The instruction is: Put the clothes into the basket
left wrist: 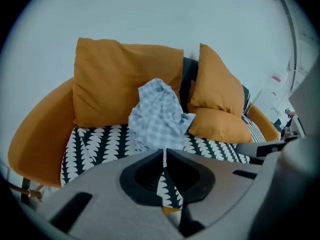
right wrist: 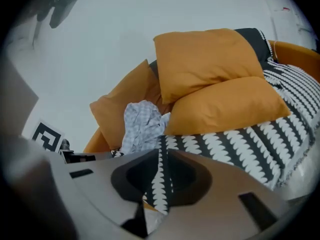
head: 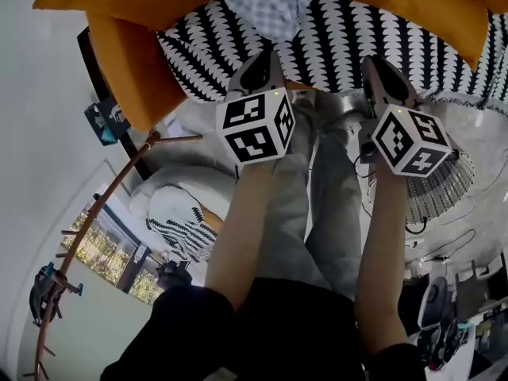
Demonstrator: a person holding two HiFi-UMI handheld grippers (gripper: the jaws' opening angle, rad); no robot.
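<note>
- Lying crumpled on the sofa seat (left wrist: 95, 144): one blue-and-white checked cloth (left wrist: 159, 116), the only garment in view.
- The cloth is a bunched heap with no clear front or end. In the left gripper view it is taller than it is wide, and its long axis runs up from the seat against the orange back cushion (left wrist: 120, 79).
- Its lower edge rests on the black-and-white seat cover. Its right side touches a second orange cushion (left wrist: 220, 124).
- Left gripper (left wrist: 164, 153): fingers together with nothing clamped, and only seat cover shows through the slit. It is aimed at the cloth but is short of it, not touching.
- Right gripper (right wrist: 161, 151): fingers together and empty, with patterned cover showing behind the slit. The cloth sits up and to the left of the tips, apart from them.
- In the head view both grippers are side by side above the person's legs (head: 317, 213), pointing at the sofa.
- Wire basket (head: 440, 185): on the floor just beside the right gripper's cube, well apart from the cloth.
</note>
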